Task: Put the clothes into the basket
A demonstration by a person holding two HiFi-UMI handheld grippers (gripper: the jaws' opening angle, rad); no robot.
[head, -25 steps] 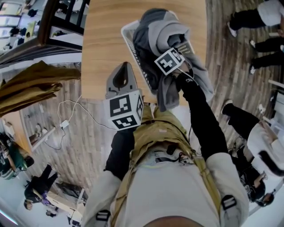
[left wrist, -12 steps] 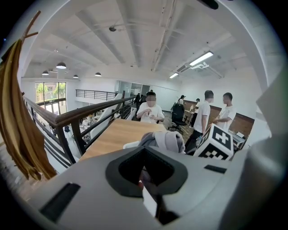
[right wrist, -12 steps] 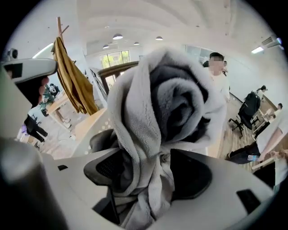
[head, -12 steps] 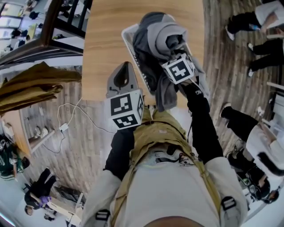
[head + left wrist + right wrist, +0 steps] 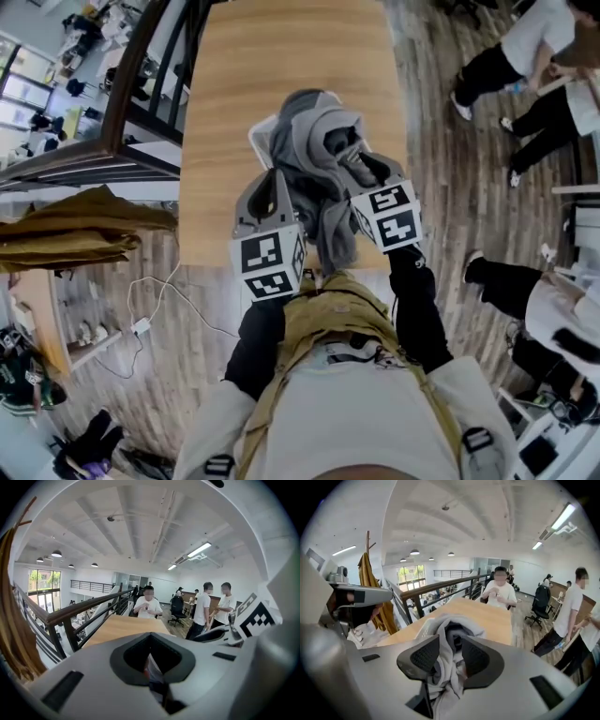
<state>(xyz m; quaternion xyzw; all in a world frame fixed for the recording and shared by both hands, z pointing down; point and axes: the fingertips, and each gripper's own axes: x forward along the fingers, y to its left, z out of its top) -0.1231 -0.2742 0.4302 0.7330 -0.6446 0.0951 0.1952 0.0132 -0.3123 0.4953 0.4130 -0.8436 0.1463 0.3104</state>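
A white basket (image 5: 257,141) stands on the wooden table (image 5: 281,66) near its front edge, heaped with grey clothes (image 5: 314,127). My right gripper (image 5: 361,180) is at the near right of the heap. Its jaws are closing, with a fold of the grey garment (image 5: 446,667) pinched between the pads (image 5: 423,656). The same garment hangs over the basket's near rim and the table edge. My left gripper (image 5: 266,180) hovers at the basket's near left corner, shut and holding no cloth. In the left gripper view, that gripper (image 5: 151,638) points out over the bare table.
A black railing (image 5: 141,103) runs along the table's left side. A brown garment (image 5: 75,225) hangs on a rack at left, with a white cable (image 5: 159,291) on the floor below it. People stand on the wooden floor at right (image 5: 506,56), and one sits at the table's far end (image 5: 499,592).
My right gripper has drawn back from the far right of the heap to its near side. The left gripper now sits closer to the basket's corner.
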